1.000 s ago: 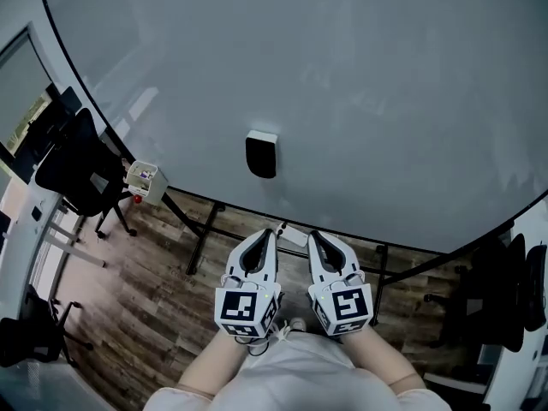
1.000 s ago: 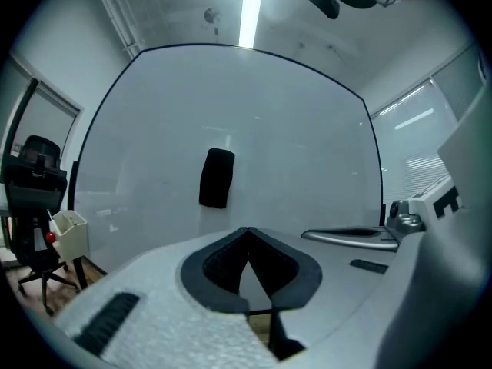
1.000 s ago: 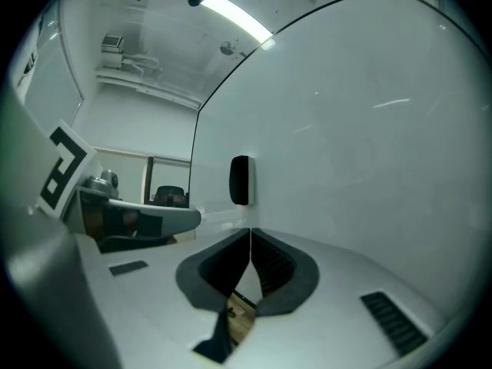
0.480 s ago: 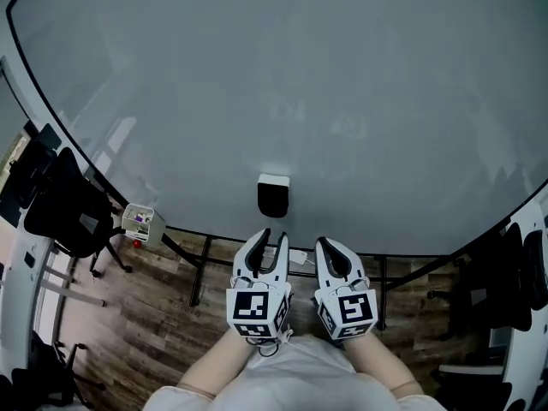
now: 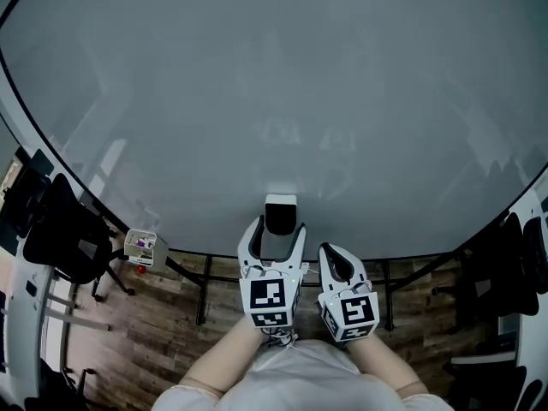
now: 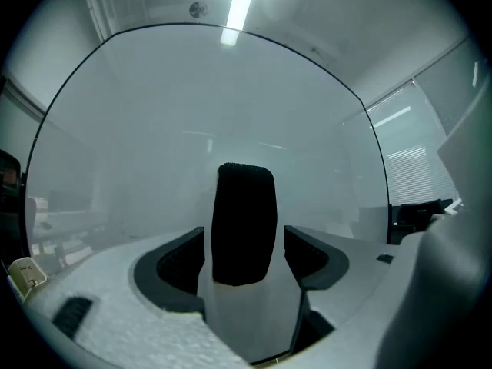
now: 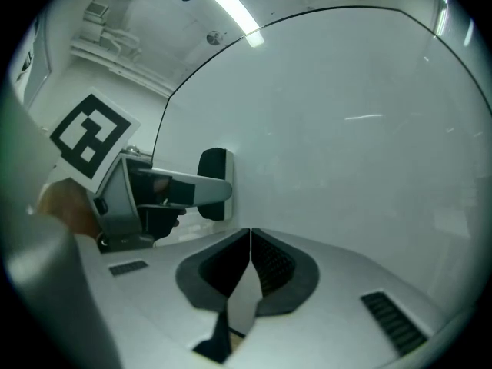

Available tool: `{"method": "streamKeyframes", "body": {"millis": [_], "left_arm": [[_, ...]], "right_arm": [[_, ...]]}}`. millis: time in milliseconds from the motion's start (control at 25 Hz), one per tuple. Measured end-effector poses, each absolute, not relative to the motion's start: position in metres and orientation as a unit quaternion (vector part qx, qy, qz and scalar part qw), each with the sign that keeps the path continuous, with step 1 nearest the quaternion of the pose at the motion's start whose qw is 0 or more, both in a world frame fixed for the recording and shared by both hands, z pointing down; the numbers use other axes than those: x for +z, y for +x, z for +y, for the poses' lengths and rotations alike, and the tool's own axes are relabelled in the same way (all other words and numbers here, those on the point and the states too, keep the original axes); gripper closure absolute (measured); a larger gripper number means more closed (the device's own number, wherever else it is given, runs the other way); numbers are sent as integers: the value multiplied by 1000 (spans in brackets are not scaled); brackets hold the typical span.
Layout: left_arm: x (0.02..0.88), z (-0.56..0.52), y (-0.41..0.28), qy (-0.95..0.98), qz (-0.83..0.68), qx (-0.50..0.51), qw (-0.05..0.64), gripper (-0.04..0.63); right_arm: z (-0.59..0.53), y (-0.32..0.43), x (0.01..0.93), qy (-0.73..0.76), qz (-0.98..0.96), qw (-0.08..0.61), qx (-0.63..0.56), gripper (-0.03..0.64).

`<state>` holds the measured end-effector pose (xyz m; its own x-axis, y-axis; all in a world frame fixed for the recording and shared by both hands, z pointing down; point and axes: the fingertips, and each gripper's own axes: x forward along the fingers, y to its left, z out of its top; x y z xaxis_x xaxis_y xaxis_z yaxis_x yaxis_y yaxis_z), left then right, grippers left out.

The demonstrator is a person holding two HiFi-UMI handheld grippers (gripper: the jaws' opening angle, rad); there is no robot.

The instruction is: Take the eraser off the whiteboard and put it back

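Up and forward goes the left gripper [image 5: 275,227] since a second ago. It was shut and hanging back level with its partner; now its jaws are opening wide and they straddle the eraser [image 5: 281,215]. The left gripper view shows it dead centre: eraser [image 6: 244,221] standing upright between the two pads, a thin gap showing on either side, so no squeeze yet.

That eraser sits flat on the whiteboard [image 5: 274,101], close to the lower edge and about mid-width. Its long axis runs up the board, straight ahead of the left gripper, and the pads face its two long sides, which looks like just the line-up a pinch wants.

Over on the other side, the right gripper [image 5: 332,255] waits just beside and lower, jaws closed together and empty, clearly the farther tool.

Room to work? Plenty. Bare board lies above and to both sides, and pulling straight back off the surface looks unobstructed. Only the lower edge below is tight.
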<state>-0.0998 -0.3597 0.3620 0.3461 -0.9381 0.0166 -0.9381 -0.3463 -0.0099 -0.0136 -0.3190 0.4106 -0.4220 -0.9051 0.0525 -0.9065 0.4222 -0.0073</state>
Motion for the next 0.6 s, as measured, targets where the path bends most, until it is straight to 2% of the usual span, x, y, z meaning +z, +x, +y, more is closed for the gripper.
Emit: {"method": "streamKeyframes", "body": {"millis": [320,400,600], "left_arm": [[361,-373,-102,812,-584,3,12,288],[360,-375,-104,806,-592,-4,11,313],[361,-376,-104,802,-597,-7,4,322]], "right_arm": [[-325,-1,413,553,-832,26,23,589],[-326,2,413,556,-831,25,22,589],[-323,8,415,561,-827,25,24,589]]}}
